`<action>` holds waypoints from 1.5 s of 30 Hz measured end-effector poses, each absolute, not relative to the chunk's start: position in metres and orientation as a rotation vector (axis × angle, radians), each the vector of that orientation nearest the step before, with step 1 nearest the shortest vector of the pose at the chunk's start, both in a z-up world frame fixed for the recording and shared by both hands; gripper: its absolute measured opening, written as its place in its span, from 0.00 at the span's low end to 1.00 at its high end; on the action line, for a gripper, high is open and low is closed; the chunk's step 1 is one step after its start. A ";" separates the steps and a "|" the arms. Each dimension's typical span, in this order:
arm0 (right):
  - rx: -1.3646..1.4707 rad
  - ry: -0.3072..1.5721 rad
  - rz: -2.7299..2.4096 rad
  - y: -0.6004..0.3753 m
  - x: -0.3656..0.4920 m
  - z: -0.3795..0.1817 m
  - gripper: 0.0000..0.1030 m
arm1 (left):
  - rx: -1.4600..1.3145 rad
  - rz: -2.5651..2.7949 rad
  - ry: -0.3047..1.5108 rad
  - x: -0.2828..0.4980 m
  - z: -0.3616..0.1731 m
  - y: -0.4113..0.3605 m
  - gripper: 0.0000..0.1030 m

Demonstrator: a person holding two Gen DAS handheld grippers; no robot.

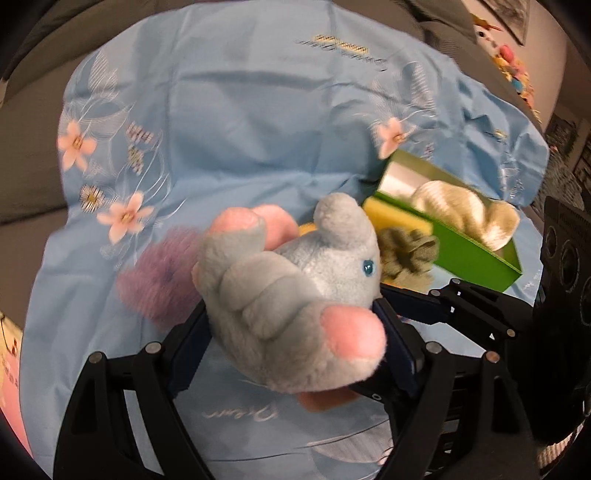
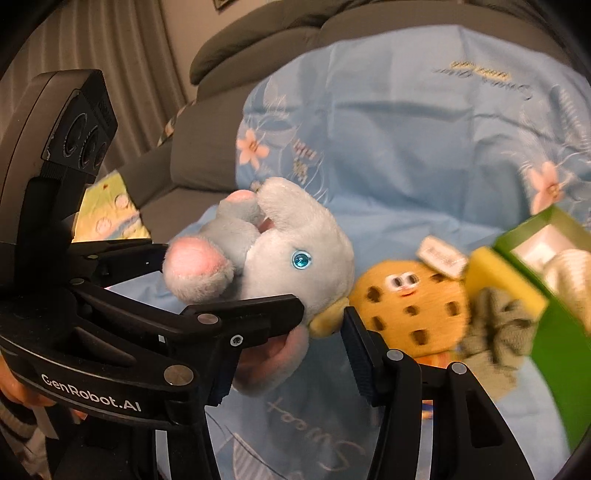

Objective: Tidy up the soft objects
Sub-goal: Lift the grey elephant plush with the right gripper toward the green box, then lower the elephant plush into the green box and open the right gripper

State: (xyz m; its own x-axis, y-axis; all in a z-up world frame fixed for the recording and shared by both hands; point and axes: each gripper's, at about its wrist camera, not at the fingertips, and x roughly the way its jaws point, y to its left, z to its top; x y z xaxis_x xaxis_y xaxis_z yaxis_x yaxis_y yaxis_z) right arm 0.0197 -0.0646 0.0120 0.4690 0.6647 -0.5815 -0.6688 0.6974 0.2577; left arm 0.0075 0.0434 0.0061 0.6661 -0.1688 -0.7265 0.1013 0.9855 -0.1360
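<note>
Grey sofa under blue flowered sheet | left tongs clamped on grey plush elephant, frame centre, lifted off sheet | right tongs pinching the elephant's pink foot | cookie plush, green box lower right.

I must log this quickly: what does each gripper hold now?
Left gripper: closed on the grey plush elephant with pink feet.
Right gripper: cannot be told; the elephant's pink ear lies between its fingers.
</note>
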 end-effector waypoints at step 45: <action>0.090 0.823 0.307 -0.303 0.153 0.006 0.54 | 0.040 -0.449 0.907 0.187 0.005 -0.196 0.83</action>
State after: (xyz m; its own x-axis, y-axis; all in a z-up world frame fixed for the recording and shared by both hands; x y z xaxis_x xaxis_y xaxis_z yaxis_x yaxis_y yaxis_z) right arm 0.1527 -0.3029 0.0058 0.6388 0.3034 -0.7070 -0.2337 0.9520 0.1974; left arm 0.1868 -0.1962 0.0046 0.5301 -0.3598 -0.7678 0.3929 0.9067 -0.1536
